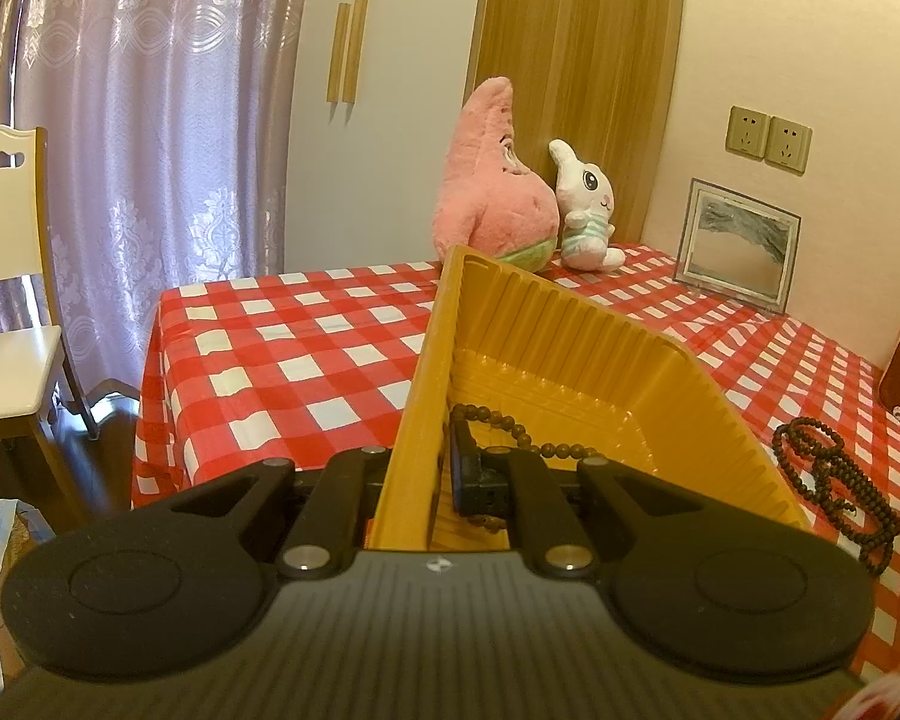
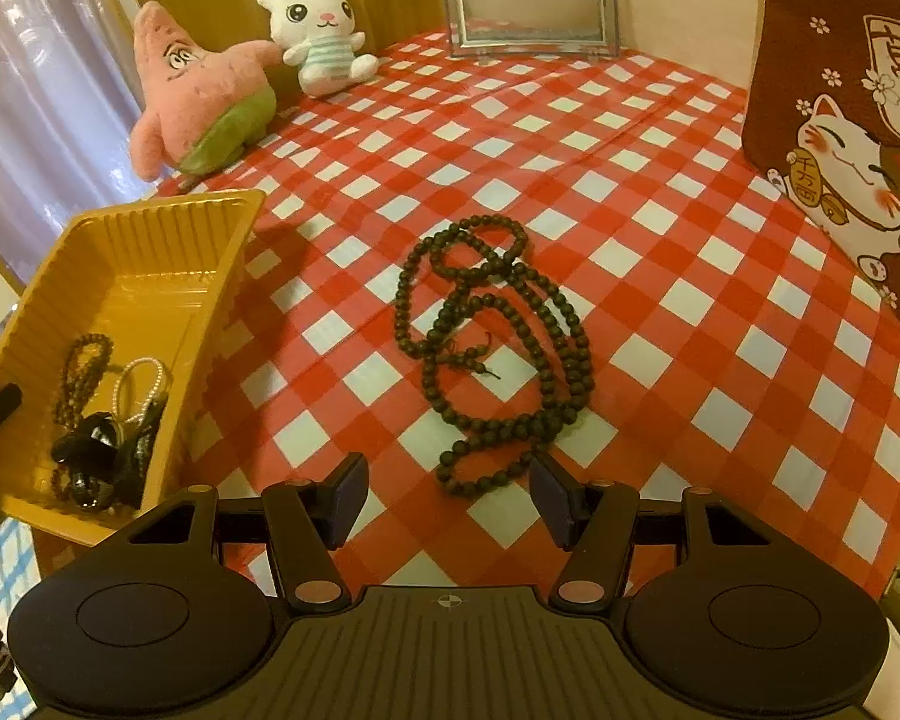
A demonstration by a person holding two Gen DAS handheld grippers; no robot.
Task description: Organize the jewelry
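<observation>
On the red-and-white checked tablecloth (image 1: 306, 348), seen from the left wrist, the left gripper (image 1: 435, 483) is clenched on the near wall of a yellow plastic tray (image 1: 576, 324), one finger outside and one inside, holding it tilted up off the table. A short string of brown beads (image 1: 510, 429) lies inside against the inner finger. Past the tray's right edge, part of the long dark bead necklace (image 1: 834, 474) rests on the cloth. Much of the tray floor is hidden behind its wall and the finger, so its contents cannot be read from here.

From the right wrist, the right gripper (image 2: 450, 504) hangs released just above the cloth, its jaws straddling the nearest loop of the necklace (image 2: 492, 348), which sprawls in tangled loops at mid-table. The tray (image 2: 150, 252) sits to the left, held over the table edge, already holding a brown bead strand (image 2: 81, 360), a white pearl bracelet (image 2: 141, 384) and dark pieces too blurred to name.

The step looks to be picking up the necklace. A pinch where several strands bunch would probably lift more at once; the trailing loops may snag on the tray rim, so lift high before carrying across.
</observation>
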